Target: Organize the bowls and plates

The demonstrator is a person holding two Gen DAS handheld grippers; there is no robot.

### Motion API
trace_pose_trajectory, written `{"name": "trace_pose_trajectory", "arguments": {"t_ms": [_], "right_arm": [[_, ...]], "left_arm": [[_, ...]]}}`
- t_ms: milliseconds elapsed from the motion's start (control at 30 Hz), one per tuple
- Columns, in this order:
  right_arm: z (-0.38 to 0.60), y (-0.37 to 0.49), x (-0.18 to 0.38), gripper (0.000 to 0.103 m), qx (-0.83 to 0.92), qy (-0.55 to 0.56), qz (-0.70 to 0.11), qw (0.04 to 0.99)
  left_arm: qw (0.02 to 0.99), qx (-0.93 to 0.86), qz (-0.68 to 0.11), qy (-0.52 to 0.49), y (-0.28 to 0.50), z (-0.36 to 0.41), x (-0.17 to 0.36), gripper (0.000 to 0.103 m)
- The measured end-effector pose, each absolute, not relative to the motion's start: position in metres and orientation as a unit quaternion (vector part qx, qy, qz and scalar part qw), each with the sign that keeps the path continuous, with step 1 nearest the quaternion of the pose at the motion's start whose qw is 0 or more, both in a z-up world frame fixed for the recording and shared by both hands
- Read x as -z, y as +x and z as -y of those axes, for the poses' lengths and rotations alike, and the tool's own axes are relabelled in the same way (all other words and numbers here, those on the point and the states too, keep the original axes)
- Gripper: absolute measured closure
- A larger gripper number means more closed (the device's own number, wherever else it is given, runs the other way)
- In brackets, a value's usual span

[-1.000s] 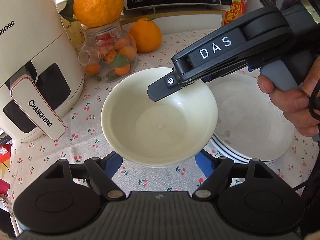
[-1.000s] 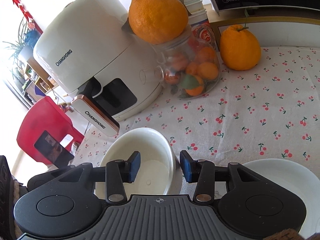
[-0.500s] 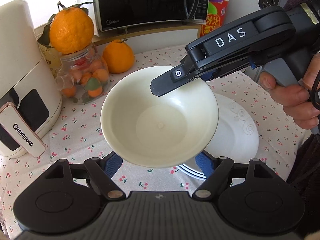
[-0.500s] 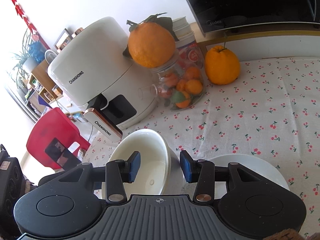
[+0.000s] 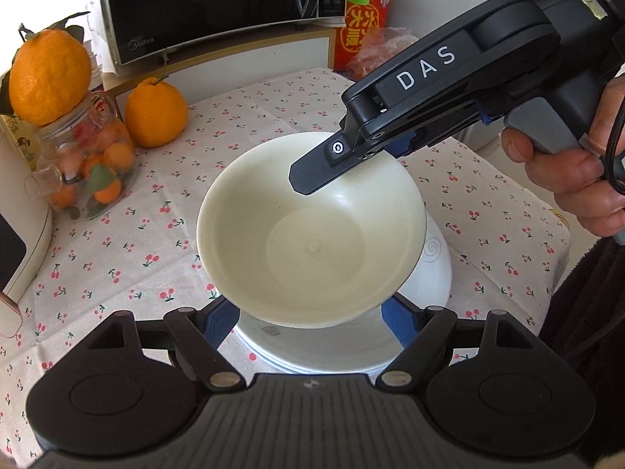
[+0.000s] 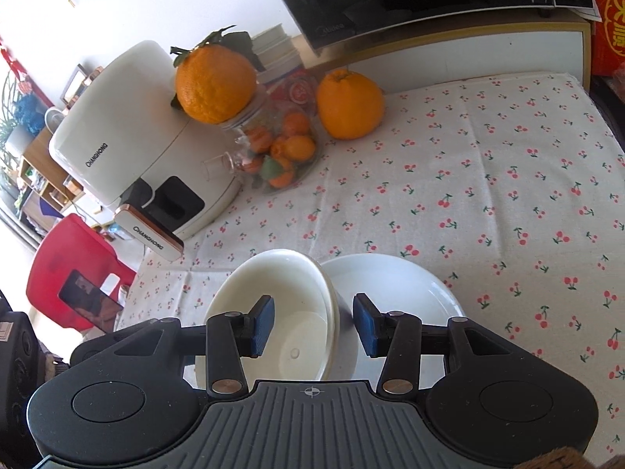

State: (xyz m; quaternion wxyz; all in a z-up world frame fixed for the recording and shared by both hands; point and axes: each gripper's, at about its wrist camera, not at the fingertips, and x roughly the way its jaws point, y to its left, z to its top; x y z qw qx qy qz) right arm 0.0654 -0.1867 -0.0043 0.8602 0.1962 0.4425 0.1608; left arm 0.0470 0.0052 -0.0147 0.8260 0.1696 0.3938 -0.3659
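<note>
A cream bowl (image 5: 312, 250) hangs just over a stack of white plates (image 5: 437, 269) on the cherry-print tablecloth. My left gripper (image 5: 308, 324) is shut on it, its blue pads against the bowl's lower sides. My right gripper (image 5: 308, 179), held by a hand, reaches in from the upper right and straddles the far rim. In the right wrist view one pad sits inside the bowl (image 6: 273, 312) and one outside. The right gripper (image 6: 312, 326) has its jaws opening and neither pad presses the rim. The plates (image 6: 390, 285) lie just right of the bowl there. Whether the bowl touches them is unclear.
A white air fryer (image 6: 129, 136) stands at the left. Beside it, a glass jar of small oranges (image 5: 90, 172) has a big orange (image 5: 47, 74) on top. Another orange (image 5: 156, 111), a microwave (image 5: 218, 4) and a red box (image 5: 363, 19) line the back. A red stool (image 6: 74, 273) stands off the table's left edge.
Both grippers have carried the bowl to the right, from beside the plates to over them. The air fryer and jar have slid toward the left of both views.
</note>
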Motion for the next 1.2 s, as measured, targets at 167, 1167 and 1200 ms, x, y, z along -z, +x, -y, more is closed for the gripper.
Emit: {"name": "trace_pose_trajectory", "arguments": {"t_ms": [167, 1167, 1200], "right_arm": [[0.196, 0.063, 0.018, 0.058, -0.143, 0.192, -0.456, 0.857], [0.221, 0.053, 0.007, 0.027, -0.112, 0.184, -0.42, 0.882], [0.222, 0.051, 0.005, 0.026, -0.111, 0.182, -0.415, 0.885]], "left_arm": [[0.818, 0.371, -0.401, 0.177, 0.045, 0.004, 0.023, 0.026], [0.833, 0.35, -0.38, 0.198, 0.036, -0.003, 0.023, 0.012], [0.835, 0.349, -0.379, 0.195, 0.034, -0.005, 0.021, 0.012]]}}
